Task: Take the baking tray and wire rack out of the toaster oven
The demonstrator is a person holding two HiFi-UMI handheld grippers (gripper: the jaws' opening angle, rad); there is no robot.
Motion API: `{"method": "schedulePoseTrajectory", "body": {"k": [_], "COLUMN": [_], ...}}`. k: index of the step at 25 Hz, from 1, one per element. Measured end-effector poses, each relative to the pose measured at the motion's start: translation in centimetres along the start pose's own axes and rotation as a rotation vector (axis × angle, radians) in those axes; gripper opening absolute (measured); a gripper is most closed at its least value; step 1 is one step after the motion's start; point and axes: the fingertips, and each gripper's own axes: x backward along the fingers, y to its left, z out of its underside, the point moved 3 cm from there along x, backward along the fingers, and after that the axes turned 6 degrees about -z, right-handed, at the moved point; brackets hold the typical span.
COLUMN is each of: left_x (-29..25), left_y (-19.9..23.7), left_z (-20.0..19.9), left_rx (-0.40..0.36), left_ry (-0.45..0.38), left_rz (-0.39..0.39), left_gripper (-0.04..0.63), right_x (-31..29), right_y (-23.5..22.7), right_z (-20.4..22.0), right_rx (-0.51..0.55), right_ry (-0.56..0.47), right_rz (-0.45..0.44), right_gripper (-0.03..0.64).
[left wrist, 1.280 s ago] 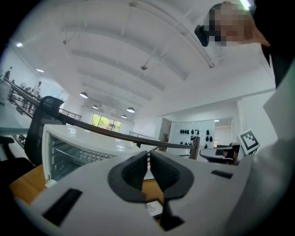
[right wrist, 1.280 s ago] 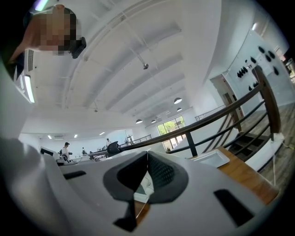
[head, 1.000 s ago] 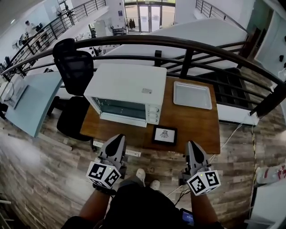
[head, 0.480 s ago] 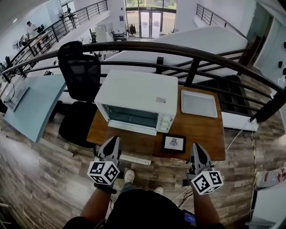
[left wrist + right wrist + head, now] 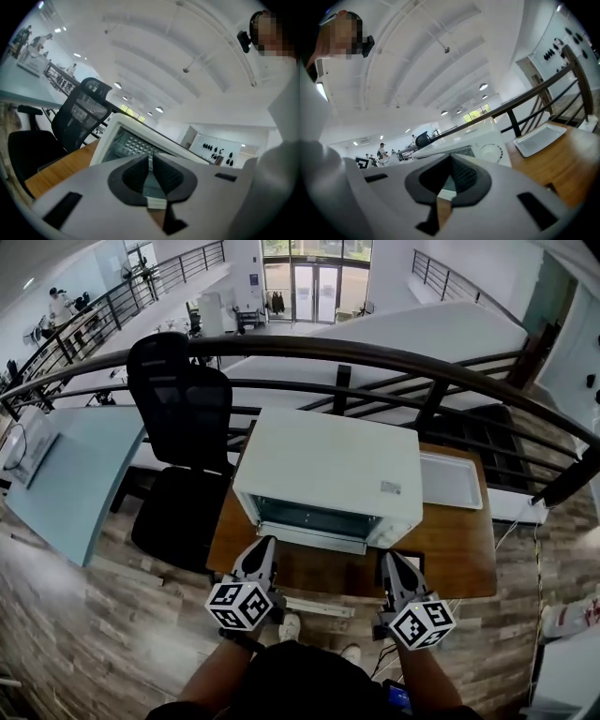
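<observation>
A white toaster oven (image 5: 328,470) stands on a wooden table (image 5: 450,549), its glass front toward me and its handle (image 5: 314,538) along the lower edge. Behind the glass, the left gripper view shows a wire grid (image 5: 129,145). A silver baking tray (image 5: 452,479) lies on the table to the oven's right and also appears in the right gripper view (image 5: 539,138). My left gripper (image 5: 261,561) hovers at the table's near edge before the oven's left part, shut and empty (image 5: 151,161). My right gripper (image 5: 394,570) is by the oven's right front corner, shut and empty (image 5: 450,161).
A black office chair (image 5: 183,427) stands left of the table. A dark curved railing (image 5: 375,343) runs behind the oven. A light blue desk (image 5: 66,474) is at the far left. A small dark framed plate (image 5: 417,561) lies half hidden under my right gripper.
Both grippers have come forward from over the floor to the table's near edge, close to the oven front. The oven now sits nearer and more central in view.
</observation>
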Motion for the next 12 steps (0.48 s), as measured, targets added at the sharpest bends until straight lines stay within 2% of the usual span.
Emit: {"method": "schedulePoseTrajectory", "body": {"k": [4, 7, 9, 12], "left_x": [-2.5, -4.6, -6.1, -8.5], "left_y": [2.1, 3.2, 3.5, 3.5], "left_z": [0.6, 0.8, 1.0, 1.5], "left_rx": [0.128, 0.258, 0.335, 0.385], "left_ry": [0.029, 0.035, 0.039, 0.039], "left_rz": [0.01, 0.012, 0.029, 0.048], "left_gripper": [0.028, 0.029, 0.063, 0.106], "right_x": [-3.9, -4.9, -4.7, -3.7], "right_y": [1.2, 1.8, 1.5, 0.4], "right_z": [2.2, 2.4, 2.3, 2.1], "right_rx": [-0.104, -0.099, -0.087, -0.102], "right_ry": [0.021, 0.031, 0.034, 0.017], "right_rz": [-0.002, 0.009, 0.033, 0.087], "right_gripper": [-0.002, -0.002, -0.002, -0.002]}}
